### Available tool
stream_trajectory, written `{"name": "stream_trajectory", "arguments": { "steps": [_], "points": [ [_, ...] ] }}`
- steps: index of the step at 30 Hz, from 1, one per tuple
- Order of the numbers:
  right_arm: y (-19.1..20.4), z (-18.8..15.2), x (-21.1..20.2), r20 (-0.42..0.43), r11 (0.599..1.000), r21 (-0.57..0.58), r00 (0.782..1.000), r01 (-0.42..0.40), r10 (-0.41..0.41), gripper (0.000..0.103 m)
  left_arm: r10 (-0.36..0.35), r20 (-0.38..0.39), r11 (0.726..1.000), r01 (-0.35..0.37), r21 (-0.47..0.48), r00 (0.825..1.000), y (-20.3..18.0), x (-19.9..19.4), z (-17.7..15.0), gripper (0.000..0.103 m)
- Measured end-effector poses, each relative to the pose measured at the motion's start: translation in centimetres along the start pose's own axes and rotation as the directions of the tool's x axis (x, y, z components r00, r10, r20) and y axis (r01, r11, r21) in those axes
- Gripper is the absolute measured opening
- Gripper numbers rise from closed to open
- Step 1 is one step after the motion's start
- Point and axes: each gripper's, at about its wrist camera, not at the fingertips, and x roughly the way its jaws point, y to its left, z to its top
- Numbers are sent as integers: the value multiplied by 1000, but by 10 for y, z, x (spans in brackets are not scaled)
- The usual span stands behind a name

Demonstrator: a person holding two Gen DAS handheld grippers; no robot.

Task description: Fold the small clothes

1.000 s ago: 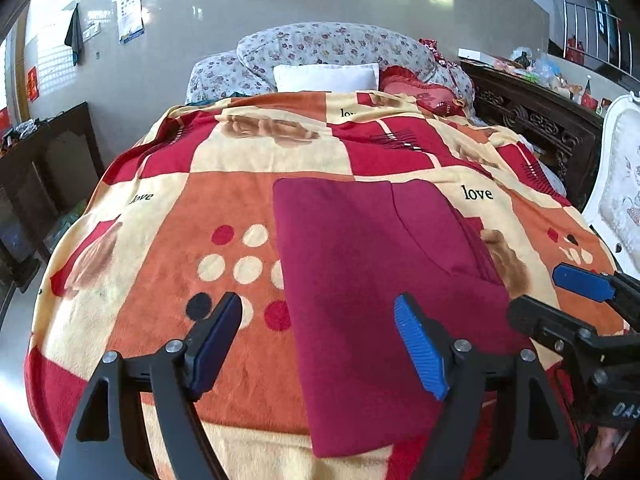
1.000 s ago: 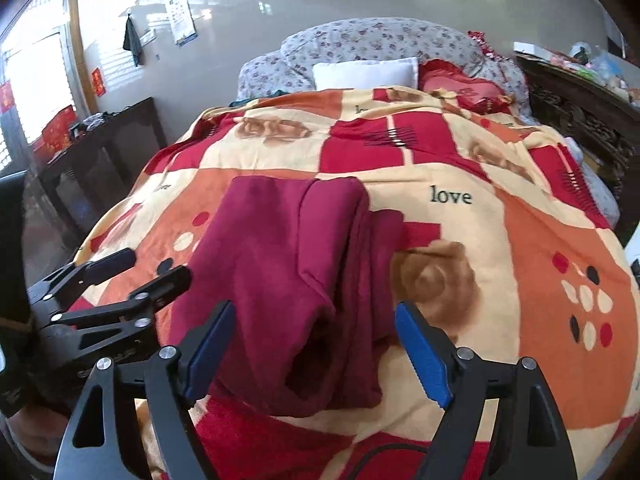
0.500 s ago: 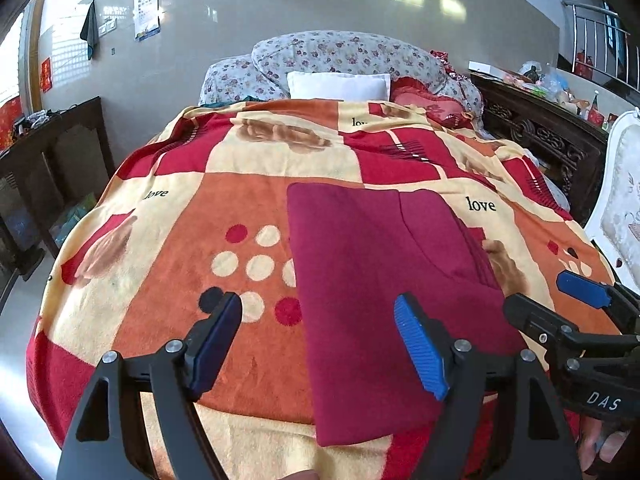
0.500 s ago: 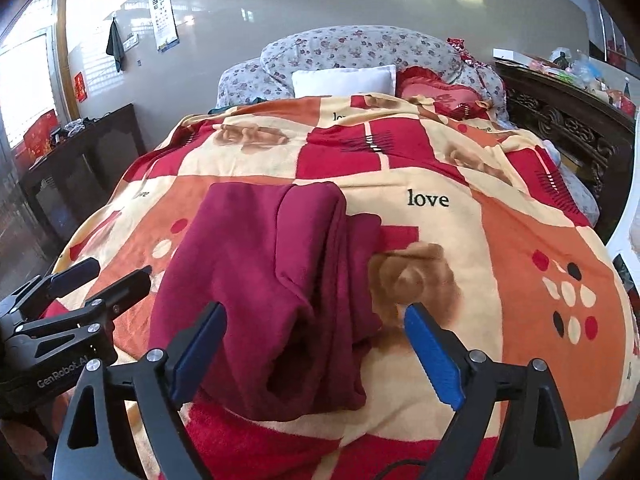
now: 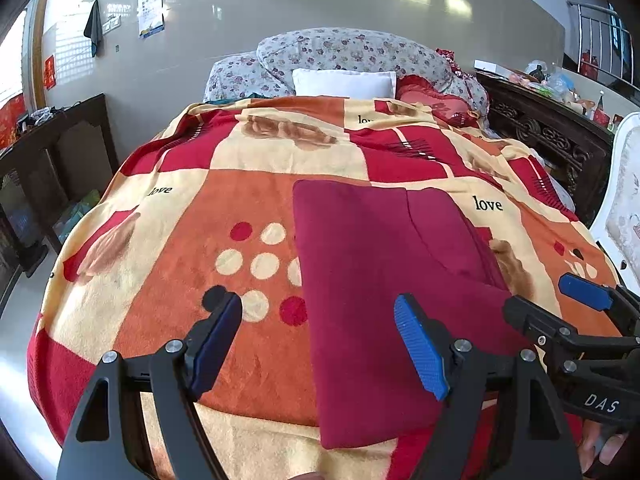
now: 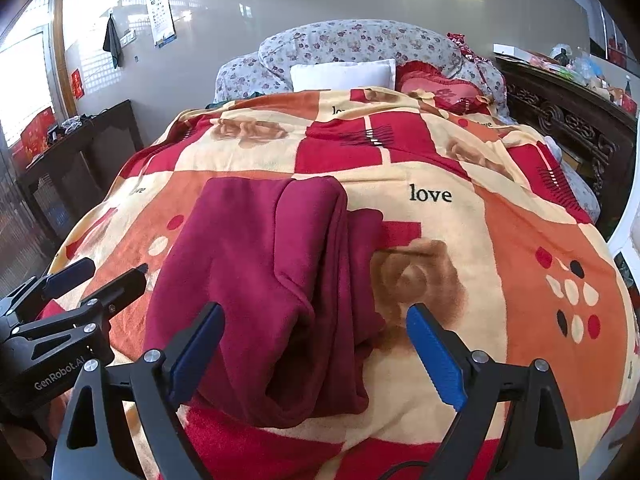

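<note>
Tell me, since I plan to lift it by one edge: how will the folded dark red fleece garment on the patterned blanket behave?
The folded dark red fleece garment probably goes floppy: its layers sag in soft rolls along the right side. It looks light, barely denting the patterned blanket. Lifted by one edge, the loose folds would likely fall open.

Bed spread with a patchwork blanket [image 5: 256,208] in orange, red and cream squares; "love" printed on several squares, roses and dot clusters on others. At the head: floral quilt [image 5: 344,52] bundled up, white pillow [image 5: 344,84] in front of it, red heart-shaped cushion [image 6: 440,88] beside the pillow. Eye chart [image 6: 162,12] on the grey wall, dark cloth [image 5: 94,26] hanging near it. Dark carved wooden cabinet [image 5: 548,136] along the right, cluttered on top. Dark sideboard [image 6: 80,152] at left.
</note>
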Motion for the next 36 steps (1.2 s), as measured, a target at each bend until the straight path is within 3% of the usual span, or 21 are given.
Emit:
{"name": "stream_trajectory", "arguments": {
  "steps": [36],
  "points": [
    [3,-3,18,-49,1000,11,999,-17,17,95,3,-28,1000,-3,-1,1000,6,13,-5,78]
  ]
}}
